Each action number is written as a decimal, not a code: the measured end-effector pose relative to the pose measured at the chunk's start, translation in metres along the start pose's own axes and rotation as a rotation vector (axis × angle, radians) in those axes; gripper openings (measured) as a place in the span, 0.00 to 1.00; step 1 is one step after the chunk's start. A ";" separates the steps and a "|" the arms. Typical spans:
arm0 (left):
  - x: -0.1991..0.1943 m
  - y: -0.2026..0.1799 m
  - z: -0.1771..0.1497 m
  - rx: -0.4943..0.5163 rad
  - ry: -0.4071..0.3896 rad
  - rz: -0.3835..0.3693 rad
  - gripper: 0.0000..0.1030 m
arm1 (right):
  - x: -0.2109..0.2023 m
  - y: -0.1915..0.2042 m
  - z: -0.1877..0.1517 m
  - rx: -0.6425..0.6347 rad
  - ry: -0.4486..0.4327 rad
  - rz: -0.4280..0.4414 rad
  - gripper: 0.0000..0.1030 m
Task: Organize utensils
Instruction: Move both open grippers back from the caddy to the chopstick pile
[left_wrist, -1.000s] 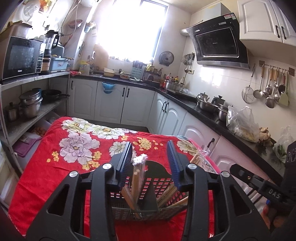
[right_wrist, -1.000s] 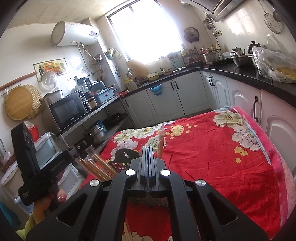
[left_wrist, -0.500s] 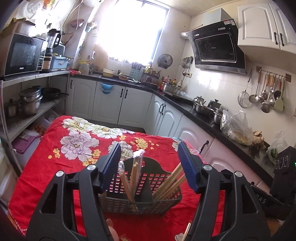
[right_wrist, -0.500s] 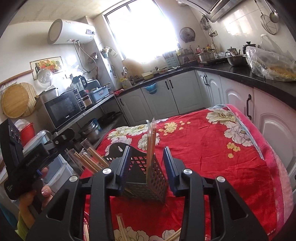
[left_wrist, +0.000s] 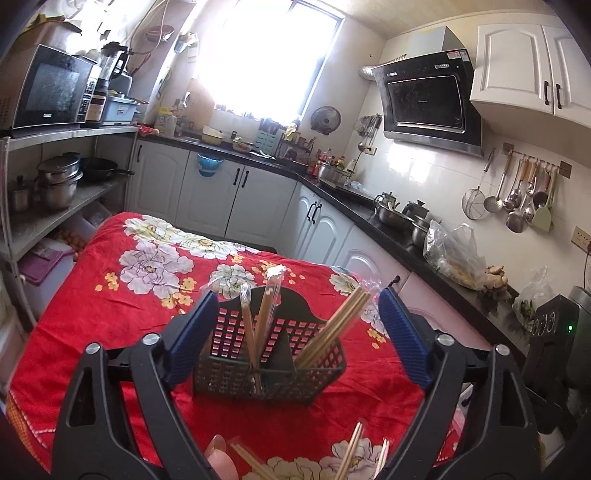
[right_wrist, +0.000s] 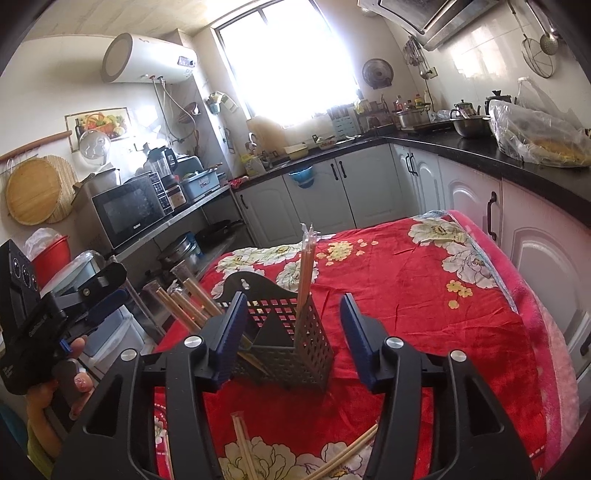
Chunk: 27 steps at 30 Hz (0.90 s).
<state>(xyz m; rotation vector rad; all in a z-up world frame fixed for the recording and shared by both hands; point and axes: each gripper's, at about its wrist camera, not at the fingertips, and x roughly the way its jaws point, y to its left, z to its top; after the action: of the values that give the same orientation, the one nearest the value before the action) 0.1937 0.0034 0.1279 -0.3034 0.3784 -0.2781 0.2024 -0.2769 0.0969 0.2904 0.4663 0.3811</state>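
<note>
Left wrist view: both grippers, left gripper and right gripper, hang spread and empty so the caddy keeps its chopsticks propped upright (more lie loose nearby).

The left black two-finger tool with blue ribbed pads is spread wide, holding nothing. The right black two-finger tool with blue ribbed pads is likewise spread and empty. A bare hand grips the left tool's handle.
</note>
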 end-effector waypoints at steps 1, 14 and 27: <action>-0.001 0.000 0.000 0.000 0.001 -0.001 0.84 | -0.002 0.001 -0.001 -0.003 -0.001 0.000 0.53; -0.019 0.016 -0.018 -0.030 0.014 0.013 0.90 | -0.018 0.013 -0.012 -0.037 -0.008 -0.008 0.63; -0.032 0.032 -0.033 -0.063 0.027 0.031 0.90 | -0.023 0.020 -0.028 -0.055 0.023 -0.012 0.63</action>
<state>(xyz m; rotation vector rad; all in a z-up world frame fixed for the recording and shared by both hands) 0.1588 0.0354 0.0982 -0.3554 0.4190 -0.2405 0.1641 -0.2633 0.0887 0.2300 0.4793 0.3854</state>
